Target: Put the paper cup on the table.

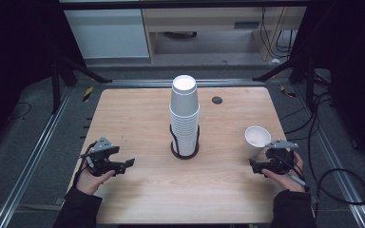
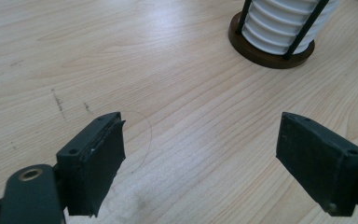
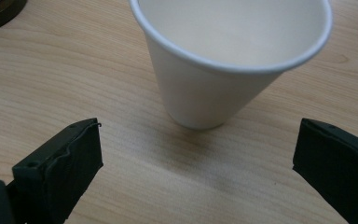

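- Cup stack (image 1: 185, 114): white cups nested upside down in a dark wire holder (image 1: 185, 151) on a round base, mid-table (image 1: 142, 190); taken as landmark
- Single white cup (image 1: 257, 139): upright, mouth up, right of the stack, near the table's right edge
- Right gripper (image 1: 257, 166): just in front of the single cup, jaws wide apart, cup ahead between them, not touched
- Left gripper (image 1: 123, 165): left of the stack and nearer the person, jaws spread, bare wood between them
- Small dark round grommet (image 1: 217, 99): behind the stack, to its right
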Available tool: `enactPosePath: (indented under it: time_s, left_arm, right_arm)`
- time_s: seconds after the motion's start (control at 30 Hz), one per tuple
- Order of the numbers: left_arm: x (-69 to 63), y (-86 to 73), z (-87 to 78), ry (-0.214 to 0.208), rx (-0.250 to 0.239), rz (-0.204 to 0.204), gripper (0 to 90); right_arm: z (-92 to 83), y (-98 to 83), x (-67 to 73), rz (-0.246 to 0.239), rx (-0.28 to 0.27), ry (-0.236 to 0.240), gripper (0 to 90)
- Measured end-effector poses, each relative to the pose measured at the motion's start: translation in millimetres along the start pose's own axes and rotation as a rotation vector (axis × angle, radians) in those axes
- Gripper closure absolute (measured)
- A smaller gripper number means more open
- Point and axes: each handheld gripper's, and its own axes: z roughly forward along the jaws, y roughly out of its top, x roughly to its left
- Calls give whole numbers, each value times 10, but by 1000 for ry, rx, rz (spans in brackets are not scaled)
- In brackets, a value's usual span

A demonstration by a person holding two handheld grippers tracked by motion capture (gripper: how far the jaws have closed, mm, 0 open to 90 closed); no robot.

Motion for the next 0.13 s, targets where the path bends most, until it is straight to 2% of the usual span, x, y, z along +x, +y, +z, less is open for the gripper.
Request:
enactPosePath:
  time_s: [0.13]
  left_arm:
    - [26, -17, 16, 14, 15, -4, 146]
  right_arm:
    - [-35, -54, -21, -1, -4, 0, 14]
